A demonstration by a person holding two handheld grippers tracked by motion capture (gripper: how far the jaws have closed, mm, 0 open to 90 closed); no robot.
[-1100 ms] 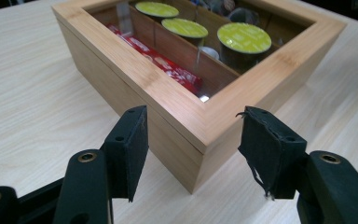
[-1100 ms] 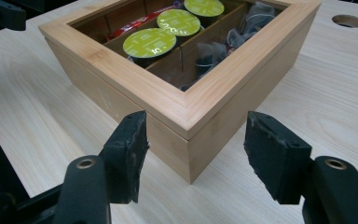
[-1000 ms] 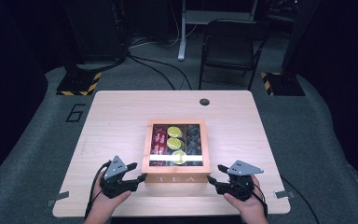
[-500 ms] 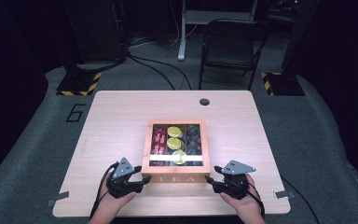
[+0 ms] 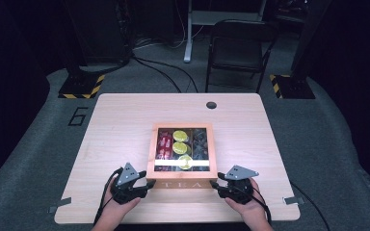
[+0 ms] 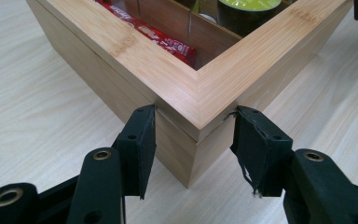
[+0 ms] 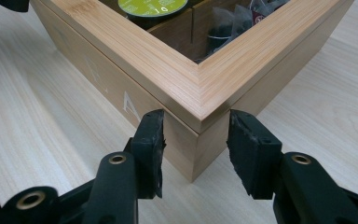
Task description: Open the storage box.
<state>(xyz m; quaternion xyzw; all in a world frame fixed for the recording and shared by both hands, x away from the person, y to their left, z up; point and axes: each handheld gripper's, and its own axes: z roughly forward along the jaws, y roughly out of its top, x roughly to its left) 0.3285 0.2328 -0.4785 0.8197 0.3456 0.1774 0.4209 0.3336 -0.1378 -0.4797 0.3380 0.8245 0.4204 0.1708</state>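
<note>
Bamboo tea box (image 5: 181, 150) sits mid-tabletop (image 5: 120, 125), near our edge, holding red packets (image 5: 164, 143), green-lidded pods (image 5: 179, 135) and dark sachets (image 5: 200, 142). We hold the left tool (image 5: 147, 184) at its near-left corner and the right tool (image 5: 215, 185) at its near-right corner; both stand apart, jaws straddling the corners just under the lid
</note>
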